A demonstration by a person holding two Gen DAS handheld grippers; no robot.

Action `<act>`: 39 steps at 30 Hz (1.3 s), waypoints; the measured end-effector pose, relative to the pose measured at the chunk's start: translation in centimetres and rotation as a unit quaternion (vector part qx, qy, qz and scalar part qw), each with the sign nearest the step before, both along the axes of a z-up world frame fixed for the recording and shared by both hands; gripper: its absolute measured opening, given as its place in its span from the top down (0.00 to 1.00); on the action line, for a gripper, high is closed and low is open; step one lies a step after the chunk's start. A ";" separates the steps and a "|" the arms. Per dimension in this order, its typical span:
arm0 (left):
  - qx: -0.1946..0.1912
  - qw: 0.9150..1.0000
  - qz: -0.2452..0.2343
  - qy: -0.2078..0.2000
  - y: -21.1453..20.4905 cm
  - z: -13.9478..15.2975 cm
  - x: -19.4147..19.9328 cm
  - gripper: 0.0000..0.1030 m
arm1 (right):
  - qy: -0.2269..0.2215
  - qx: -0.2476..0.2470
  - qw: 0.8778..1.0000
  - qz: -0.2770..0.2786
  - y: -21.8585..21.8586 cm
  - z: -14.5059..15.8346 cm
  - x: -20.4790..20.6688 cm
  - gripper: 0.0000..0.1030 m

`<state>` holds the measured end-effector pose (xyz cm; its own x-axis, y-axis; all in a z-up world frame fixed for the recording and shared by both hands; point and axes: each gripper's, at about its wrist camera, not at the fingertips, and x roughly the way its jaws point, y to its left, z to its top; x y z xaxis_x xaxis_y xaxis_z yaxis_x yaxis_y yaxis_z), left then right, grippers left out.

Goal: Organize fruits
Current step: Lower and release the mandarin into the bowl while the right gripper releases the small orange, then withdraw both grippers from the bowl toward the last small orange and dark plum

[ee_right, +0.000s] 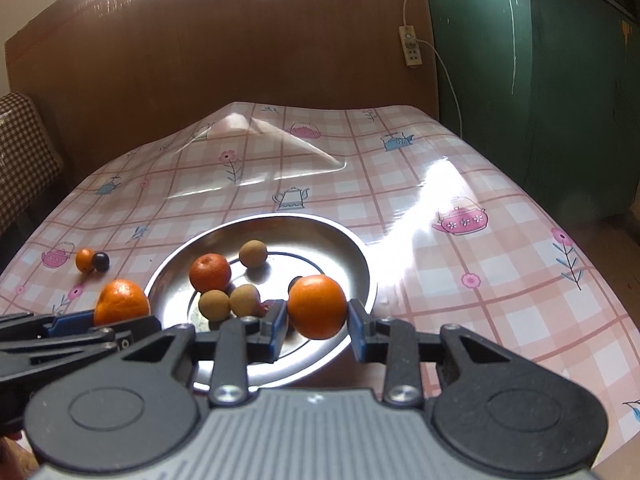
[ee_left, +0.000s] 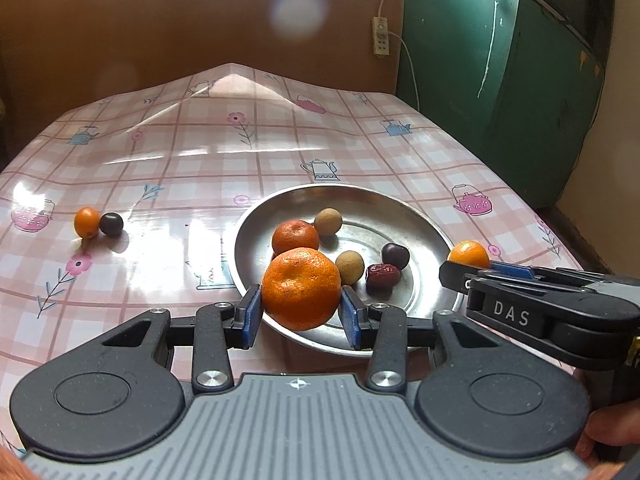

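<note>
My left gripper (ee_left: 301,312) is shut on a large mandarin (ee_left: 301,288) and holds it over the near rim of a metal plate (ee_left: 424,240). My right gripper (ee_right: 318,320) is shut on a small orange fruit (ee_right: 317,306) above the plate's near right side (ee_right: 360,264). In the plate lie another mandarin (ee_left: 295,237), two tan longans (ee_left: 328,221) (ee_left: 350,267), a dark plum (ee_left: 395,256) and a red date (ee_left: 383,276). A small orange kumquat (ee_left: 87,222) and a dark plum (ee_left: 111,224) sit touching on the table at left.
The table has a glossy pink checked cloth (ee_left: 192,168) with a raised fold at the back. A brown wall panel (ee_right: 240,60) stands behind it and a green cabinet (ee_left: 500,80) at right. A checked chair cushion (ee_right: 24,152) shows at far left.
</note>
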<state>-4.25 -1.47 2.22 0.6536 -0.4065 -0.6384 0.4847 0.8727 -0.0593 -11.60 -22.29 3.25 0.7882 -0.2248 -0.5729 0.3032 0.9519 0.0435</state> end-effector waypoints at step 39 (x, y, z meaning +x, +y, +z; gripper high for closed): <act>-0.003 1.000 0.006 -0.009 -0.2 -0.5 1.0 0.44 | 0.002 -0.007 1.000 0.016 1.1 -0.3 1.1 0.67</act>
